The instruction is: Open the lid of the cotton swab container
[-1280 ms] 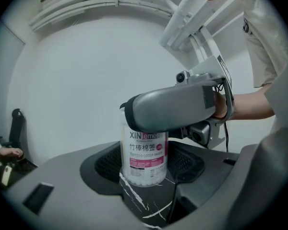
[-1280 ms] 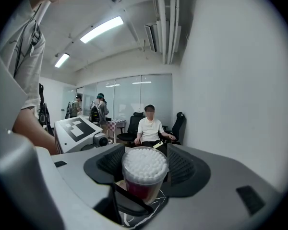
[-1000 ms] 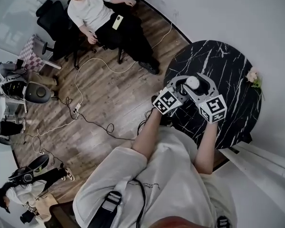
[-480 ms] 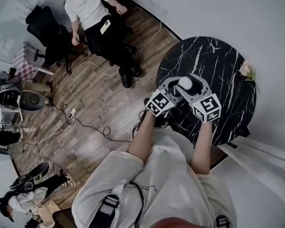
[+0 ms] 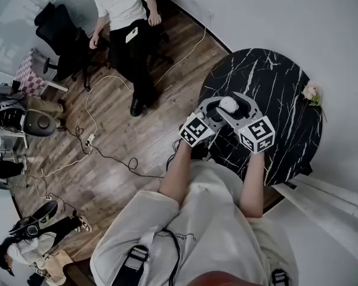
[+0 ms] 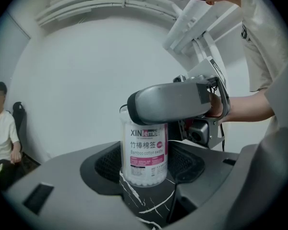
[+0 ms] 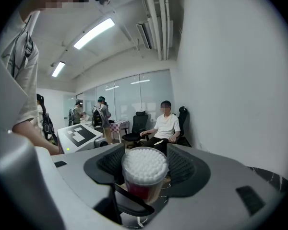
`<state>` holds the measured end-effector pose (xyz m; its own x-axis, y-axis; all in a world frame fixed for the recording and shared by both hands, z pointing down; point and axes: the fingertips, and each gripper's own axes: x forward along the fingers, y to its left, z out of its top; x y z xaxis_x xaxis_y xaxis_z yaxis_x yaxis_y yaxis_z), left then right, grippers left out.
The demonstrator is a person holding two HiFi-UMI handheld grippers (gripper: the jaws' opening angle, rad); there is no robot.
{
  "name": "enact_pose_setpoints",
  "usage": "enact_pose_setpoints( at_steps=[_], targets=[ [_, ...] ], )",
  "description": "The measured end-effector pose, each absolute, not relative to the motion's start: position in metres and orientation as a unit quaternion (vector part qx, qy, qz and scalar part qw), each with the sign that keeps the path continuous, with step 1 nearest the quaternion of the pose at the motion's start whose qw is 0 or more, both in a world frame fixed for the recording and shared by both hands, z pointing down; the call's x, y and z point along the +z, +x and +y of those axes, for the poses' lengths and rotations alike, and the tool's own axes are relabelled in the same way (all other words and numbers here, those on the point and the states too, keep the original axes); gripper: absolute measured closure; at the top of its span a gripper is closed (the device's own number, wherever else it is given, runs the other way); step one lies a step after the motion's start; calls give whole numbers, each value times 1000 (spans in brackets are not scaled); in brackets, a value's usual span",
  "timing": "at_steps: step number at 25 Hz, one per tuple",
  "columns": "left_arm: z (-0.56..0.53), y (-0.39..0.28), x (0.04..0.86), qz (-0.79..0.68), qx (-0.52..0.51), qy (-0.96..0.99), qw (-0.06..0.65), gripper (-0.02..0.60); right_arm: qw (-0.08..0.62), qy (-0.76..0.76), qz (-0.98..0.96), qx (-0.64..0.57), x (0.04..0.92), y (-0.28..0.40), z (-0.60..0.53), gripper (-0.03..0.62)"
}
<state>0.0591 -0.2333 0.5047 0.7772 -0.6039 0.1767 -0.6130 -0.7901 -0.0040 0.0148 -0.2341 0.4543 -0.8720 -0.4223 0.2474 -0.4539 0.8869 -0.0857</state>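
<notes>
A clear cotton swab container (image 5: 228, 104) with a pink label stands upright on the black marble table (image 5: 274, 82). My left gripper (image 5: 222, 109) comes in from the left. In the left gripper view its pads press the sides of the container's body (image 6: 144, 152), low down. My right gripper (image 5: 232, 106) comes in from the right, higher up. Its jaws close on the lid over the white swab tips (image 7: 145, 166). One grey finger (image 6: 173, 102) of it crosses the container's top and hides the lid in the left gripper view.
A small flower sprig (image 5: 312, 93) lies at the table's far right edge, close to the white wall. Left of the table is wooden floor with loose cables (image 5: 101, 142). A person (image 5: 128, 16) sits on a chair beyond them, beside a black office chair (image 5: 59, 25).
Both grippers stay around the container in the same place on the table. The seated person in the background has stretched their legs out.
</notes>
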Motion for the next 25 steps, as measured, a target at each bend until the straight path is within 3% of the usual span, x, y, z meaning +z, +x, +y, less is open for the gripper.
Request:
enact_pose_setpoints(
  at_steps=[14,25],
  targets=[
    [-251,48,502,-306,83,948,29,313,136,234,-959,87,452,2,-253,299],
    [-243,44,511,-312,79,946,30,316,116,210,-962,129,454,-4,-245,299]
  ],
)
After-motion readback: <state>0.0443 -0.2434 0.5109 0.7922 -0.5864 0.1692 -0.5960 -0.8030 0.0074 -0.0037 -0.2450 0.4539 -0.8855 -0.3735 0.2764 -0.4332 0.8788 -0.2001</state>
